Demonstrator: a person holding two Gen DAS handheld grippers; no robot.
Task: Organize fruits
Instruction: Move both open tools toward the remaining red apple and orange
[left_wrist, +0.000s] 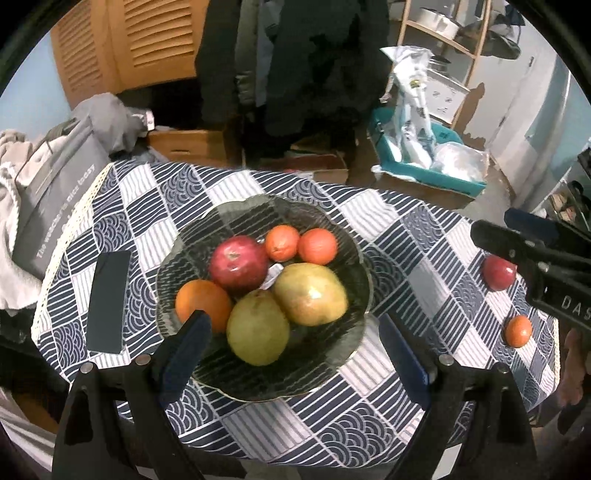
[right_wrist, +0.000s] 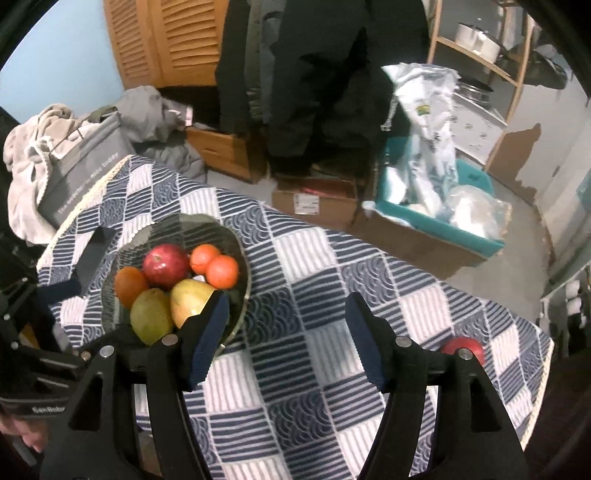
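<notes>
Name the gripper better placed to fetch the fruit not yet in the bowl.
Right. The red apple and small orange lie on its side of the table; the open right gripper hangs nearer, while the left gripper hangs over the bowl.

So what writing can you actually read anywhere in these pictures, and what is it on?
"The weather is nice today": white letters along the side of the grey bag left of the table; the middle words are blurred, so this is partly a guess.
"DAS": on the black body of the right gripper, cut off by the picture's edge.
"Gen Robo": on the left gripper's body, cut off too.
Label on the cardboard box: too blurred.
Print on the white plastic bag: too small.
</notes>
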